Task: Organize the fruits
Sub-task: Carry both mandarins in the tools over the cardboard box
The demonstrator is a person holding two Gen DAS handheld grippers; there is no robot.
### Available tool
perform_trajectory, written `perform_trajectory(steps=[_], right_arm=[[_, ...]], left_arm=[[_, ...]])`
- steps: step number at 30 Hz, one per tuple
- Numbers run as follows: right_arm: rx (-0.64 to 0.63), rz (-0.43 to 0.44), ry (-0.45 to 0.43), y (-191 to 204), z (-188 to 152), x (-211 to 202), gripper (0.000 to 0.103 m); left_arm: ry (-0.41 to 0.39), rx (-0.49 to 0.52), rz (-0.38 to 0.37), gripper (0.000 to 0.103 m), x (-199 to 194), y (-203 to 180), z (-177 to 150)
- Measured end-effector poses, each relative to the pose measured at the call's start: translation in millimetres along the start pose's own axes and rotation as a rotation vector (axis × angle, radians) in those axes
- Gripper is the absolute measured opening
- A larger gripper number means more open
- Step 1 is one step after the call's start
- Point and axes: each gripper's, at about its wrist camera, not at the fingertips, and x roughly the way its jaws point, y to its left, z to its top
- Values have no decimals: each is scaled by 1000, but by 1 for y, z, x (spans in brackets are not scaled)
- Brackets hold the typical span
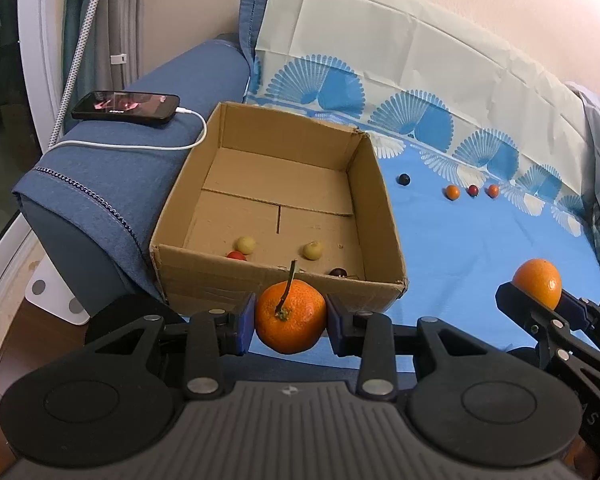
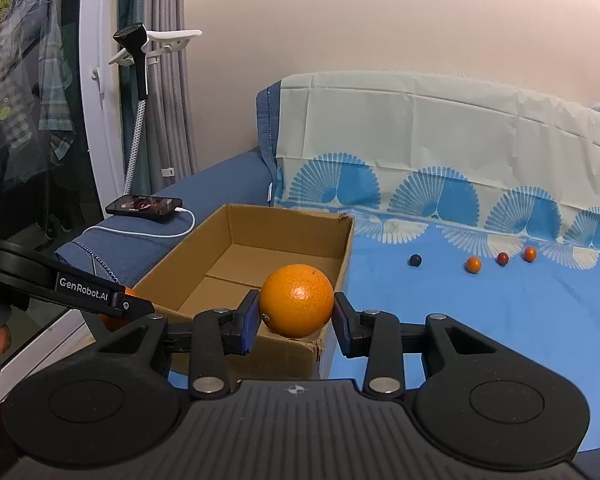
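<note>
My left gripper (image 1: 291, 322) is shut on a stemmed tangerine (image 1: 296, 324), held just before the near wall of an open cardboard box (image 1: 260, 280). My right gripper (image 2: 296, 314) is shut on a smooth orange (image 2: 296, 300), held at the box's near right corner (image 2: 316, 346). In the left wrist view that orange (image 1: 538, 282) shows at the right. Inside the box lie two pale yellow fruits (image 1: 245, 245), (image 1: 313, 250), a red one (image 1: 236, 256) and a dark one (image 1: 338, 272). Several small fruits (image 2: 474, 265) lie on the blue sheet (image 2: 480, 320).
A phone (image 1: 126, 106) on a white cable lies on the blue sofa armrest (image 1: 112, 176) left of the box. A patterned cloth (image 2: 420, 140) covers the sofa back. A curtain and a stand (image 2: 138, 80) are at the far left.
</note>
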Motion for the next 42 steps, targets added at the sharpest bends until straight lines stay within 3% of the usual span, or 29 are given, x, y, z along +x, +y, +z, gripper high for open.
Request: perform_trajectory(steps=[42], right_arm=[[39, 16, 82, -3, -7, 28, 39]], left_arm=[[82, -11, 18, 41, 33, 6, 2]])
